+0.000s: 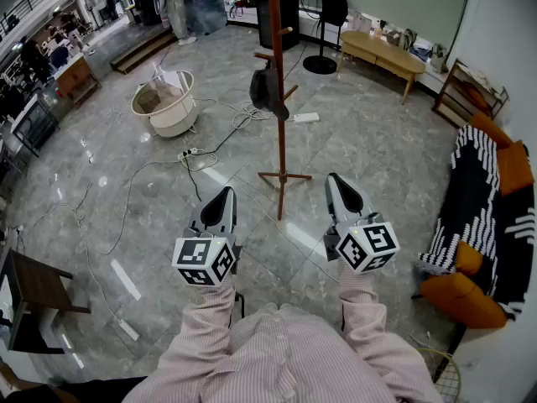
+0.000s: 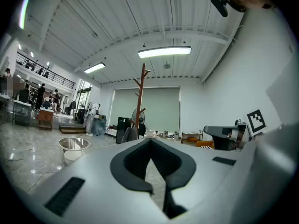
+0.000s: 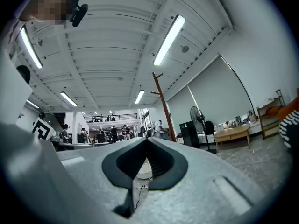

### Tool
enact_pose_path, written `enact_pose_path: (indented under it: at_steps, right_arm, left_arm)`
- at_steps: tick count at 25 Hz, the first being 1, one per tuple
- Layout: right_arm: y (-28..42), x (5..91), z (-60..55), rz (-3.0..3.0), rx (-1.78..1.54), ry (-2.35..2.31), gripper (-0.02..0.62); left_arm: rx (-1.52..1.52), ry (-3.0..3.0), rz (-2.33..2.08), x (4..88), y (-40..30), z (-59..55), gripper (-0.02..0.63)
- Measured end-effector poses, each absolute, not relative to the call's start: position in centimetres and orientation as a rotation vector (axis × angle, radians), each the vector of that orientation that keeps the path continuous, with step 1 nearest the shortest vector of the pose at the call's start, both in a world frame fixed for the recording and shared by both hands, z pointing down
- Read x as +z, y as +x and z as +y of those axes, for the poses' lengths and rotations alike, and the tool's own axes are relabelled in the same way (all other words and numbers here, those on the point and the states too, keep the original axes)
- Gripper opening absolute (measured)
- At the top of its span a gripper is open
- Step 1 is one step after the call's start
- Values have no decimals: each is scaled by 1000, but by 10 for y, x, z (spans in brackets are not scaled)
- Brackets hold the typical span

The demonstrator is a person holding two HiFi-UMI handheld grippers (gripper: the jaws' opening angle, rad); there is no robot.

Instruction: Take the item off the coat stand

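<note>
A tall brown wooden coat stand (image 1: 279,99) rises from the grey tiled floor straight ahead of me. A dark item (image 1: 266,89), perhaps a cap or small bag, hangs on a peg at its left side. Both grippers are held level in front of my chest, well short of the stand. My left gripper (image 1: 226,193) is shut and empty; in the left gripper view the stand (image 2: 141,97) and the dark item (image 2: 130,134) show above its closed tips (image 2: 150,142). My right gripper (image 1: 333,179) is also shut and empty (image 3: 146,140); its view shows the stand's pole (image 3: 164,111).
A white round tub (image 1: 165,102) stands left of the stand, with cables (image 1: 195,154) trailing over the floor between them. A low wooden table (image 1: 382,51) and a fan (image 1: 323,23) are at the back right. A sofa with a striped blanket (image 1: 472,191) lines the right wall.
</note>
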State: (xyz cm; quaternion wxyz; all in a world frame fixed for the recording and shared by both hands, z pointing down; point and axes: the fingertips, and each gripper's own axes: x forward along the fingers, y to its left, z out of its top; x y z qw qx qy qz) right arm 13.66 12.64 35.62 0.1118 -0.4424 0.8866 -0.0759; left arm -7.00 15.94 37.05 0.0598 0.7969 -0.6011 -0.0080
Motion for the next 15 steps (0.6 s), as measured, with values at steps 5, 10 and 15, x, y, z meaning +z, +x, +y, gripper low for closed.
enact_pose_path:
  at_steps: [5, 10, 15]
  right_arm:
    - [140, 360, 119, 2596, -237, -1303, 5]
    - [146, 364, 110, 2572, -255, -1314, 5]
    - [146, 375, 100, 2591, -285, -1320, 5]
  left_arm:
    - [-18, 2410, -1817, 374, -66, 151, 2]
    - [-30, 2406, -1817, 378, -64, 143, 2]
    - [-71, 2398, -1808, 381, -64, 132, 3]
